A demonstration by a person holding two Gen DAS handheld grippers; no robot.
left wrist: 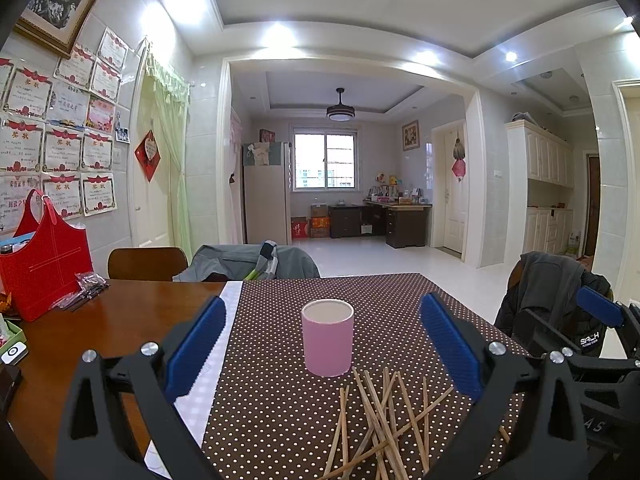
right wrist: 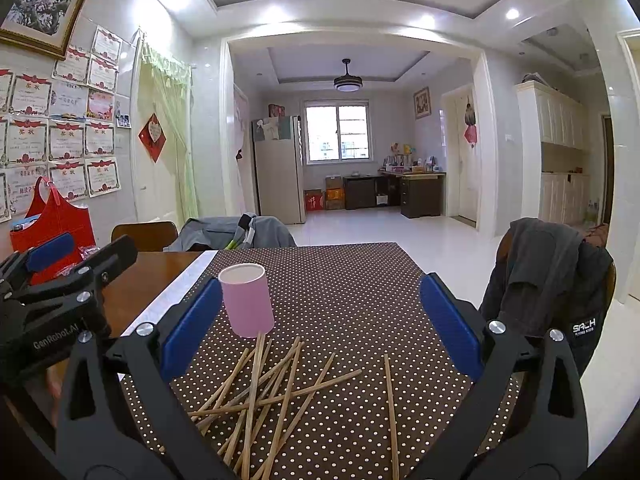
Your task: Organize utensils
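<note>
A pink cup (left wrist: 328, 338) stands upright on the brown dotted tablecloth (left wrist: 280, 400); it also shows in the right wrist view (right wrist: 247, 300). Several wooden chopsticks (left wrist: 380, 424) lie in a loose crossed pile just in front of the cup, also seen in the right wrist view (right wrist: 264, 396), with one chopstick (right wrist: 391, 412) lying apart to the right. My left gripper (left wrist: 322, 346) is open and empty, above the table, facing the cup. My right gripper (right wrist: 320, 326) is open and empty over the pile. The right gripper shows at the left view's right edge (left wrist: 600, 308).
A red bag (left wrist: 44, 268) and small packets (left wrist: 86, 286) sit on the bare wooden table (left wrist: 120, 320) at the left. A white phone-like item (left wrist: 14, 352) lies at the left edge. Chairs draped with grey jackets stand at the far side (left wrist: 256, 262) and the right (right wrist: 548, 276).
</note>
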